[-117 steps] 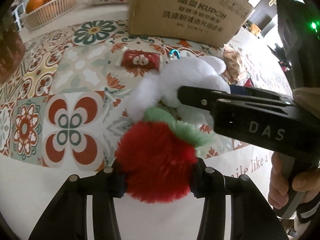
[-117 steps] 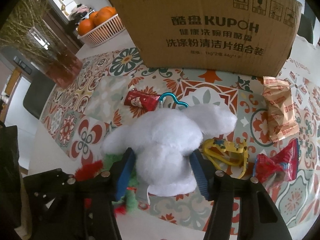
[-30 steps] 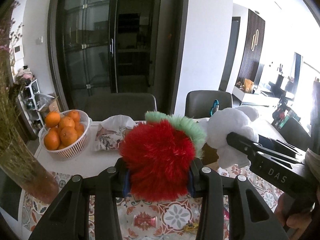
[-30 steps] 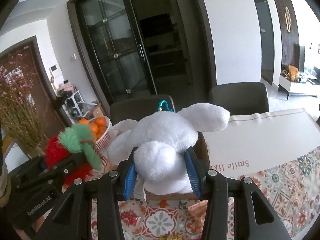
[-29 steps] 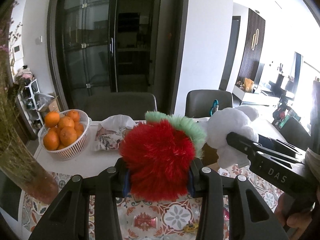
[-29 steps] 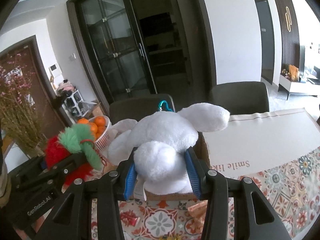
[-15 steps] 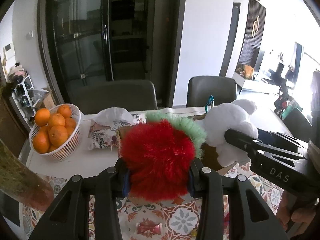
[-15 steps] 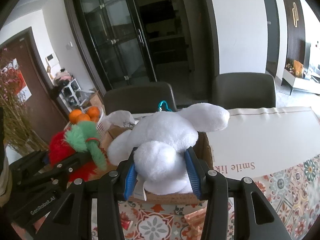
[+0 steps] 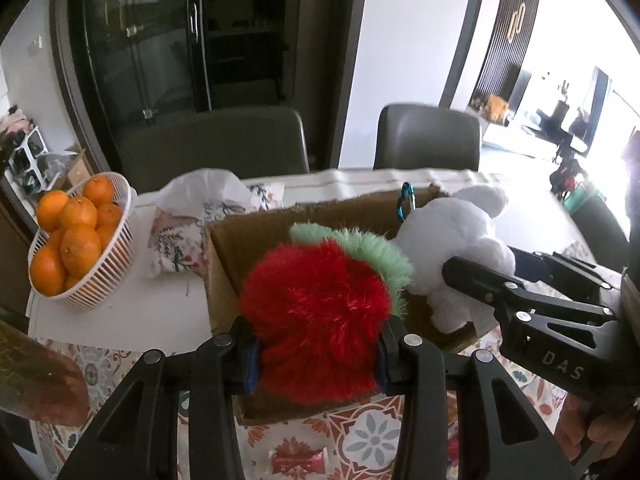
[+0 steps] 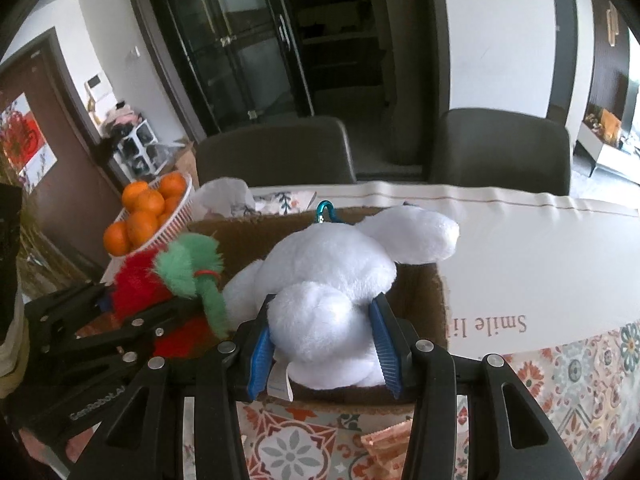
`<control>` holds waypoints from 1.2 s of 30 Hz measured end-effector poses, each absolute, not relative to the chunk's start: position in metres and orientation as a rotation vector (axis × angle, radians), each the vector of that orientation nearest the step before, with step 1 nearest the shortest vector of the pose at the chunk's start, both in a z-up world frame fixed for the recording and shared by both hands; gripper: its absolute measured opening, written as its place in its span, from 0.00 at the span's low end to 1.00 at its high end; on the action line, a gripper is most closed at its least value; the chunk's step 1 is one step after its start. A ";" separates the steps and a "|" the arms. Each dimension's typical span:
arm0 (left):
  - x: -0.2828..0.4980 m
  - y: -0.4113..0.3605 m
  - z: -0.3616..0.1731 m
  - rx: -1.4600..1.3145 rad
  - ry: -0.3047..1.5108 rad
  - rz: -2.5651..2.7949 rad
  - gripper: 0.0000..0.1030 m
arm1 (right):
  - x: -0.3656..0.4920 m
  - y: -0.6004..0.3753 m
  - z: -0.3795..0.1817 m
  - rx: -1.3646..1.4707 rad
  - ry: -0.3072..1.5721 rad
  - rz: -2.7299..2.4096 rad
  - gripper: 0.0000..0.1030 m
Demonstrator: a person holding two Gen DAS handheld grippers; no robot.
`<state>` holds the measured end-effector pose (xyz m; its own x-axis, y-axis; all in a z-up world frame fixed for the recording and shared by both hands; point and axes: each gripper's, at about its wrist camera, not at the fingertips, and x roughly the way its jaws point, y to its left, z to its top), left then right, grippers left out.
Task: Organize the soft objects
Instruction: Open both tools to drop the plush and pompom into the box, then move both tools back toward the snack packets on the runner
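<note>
My left gripper is shut on a fluffy red plush with a green top. It holds the plush above the open cardboard box. My right gripper is shut on a white plush bunny with a blue carabiner, also above the box. The bunny and the right gripper's body appear to the right in the left wrist view. The red plush appears to the left in the right wrist view.
A white basket of oranges and a floral tissue pouch sit left of the box. Two dark chairs stand behind the table. Snack packets lie on the patterned tablecloth below. A vase stands at the left.
Both grippers have tilted down and moved forward with their plush toys, from lifted high to just above the box opening. The box's inside has come into view.
</note>
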<state>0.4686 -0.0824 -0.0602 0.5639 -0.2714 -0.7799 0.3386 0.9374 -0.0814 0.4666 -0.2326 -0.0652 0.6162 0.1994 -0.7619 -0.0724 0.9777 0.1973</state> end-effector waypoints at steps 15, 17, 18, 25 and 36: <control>0.492 -0.095 -0.092 0.090 1.067 -0.396 0.65 | 0.492 -0.232 -0.093 0.153 1.034 0.142 0.55; 0.493 -0.091 -0.090 0.072 1.065 -0.379 0.69 | 0.490 -0.234 -0.089 0.150 1.022 0.122 0.60; 0.493 -0.090 -0.089 0.068 1.063 -0.372 0.70 | 0.489 -0.235 -0.087 0.155 1.017 0.118 0.61; 0.481 -0.085 -0.071 0.065 1.018 -0.350 0.78 | 0.465 -0.242 -0.056 0.153 0.917 0.060 0.72; 0.435 -0.083 -0.038 0.089 0.939 -0.302 0.80 | 0.413 -0.250 -0.022 0.123 0.837 -0.010 0.78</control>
